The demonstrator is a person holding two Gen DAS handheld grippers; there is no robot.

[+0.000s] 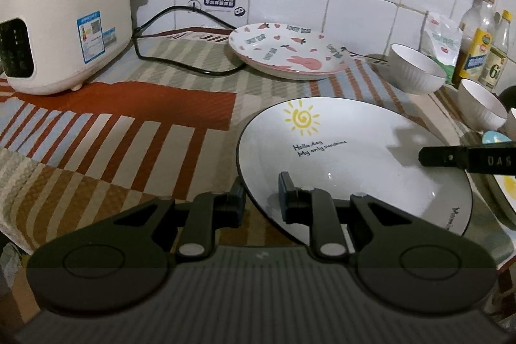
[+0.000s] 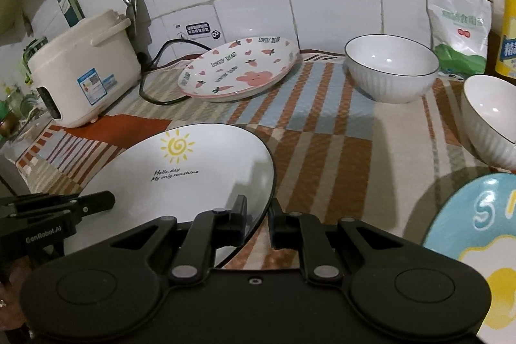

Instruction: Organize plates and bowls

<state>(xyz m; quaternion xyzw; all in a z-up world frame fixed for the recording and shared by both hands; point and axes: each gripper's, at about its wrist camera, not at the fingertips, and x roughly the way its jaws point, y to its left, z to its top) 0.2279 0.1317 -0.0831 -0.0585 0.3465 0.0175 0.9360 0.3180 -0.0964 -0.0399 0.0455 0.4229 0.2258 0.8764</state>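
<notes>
Three plates (image 2: 180,170), two bowls (image 2: 391,68), one rice cooker (image 2: 87,66).

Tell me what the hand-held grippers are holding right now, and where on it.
Both grip the sun plate by its dark rim: the left hand-held gripper on the plate's left edge, the right hand-held gripper on its right edge.

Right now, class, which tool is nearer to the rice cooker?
Left. The left tool grips the sun plate on the edge facing the rice cooker; the right tool grips its opposite edge.
</notes>
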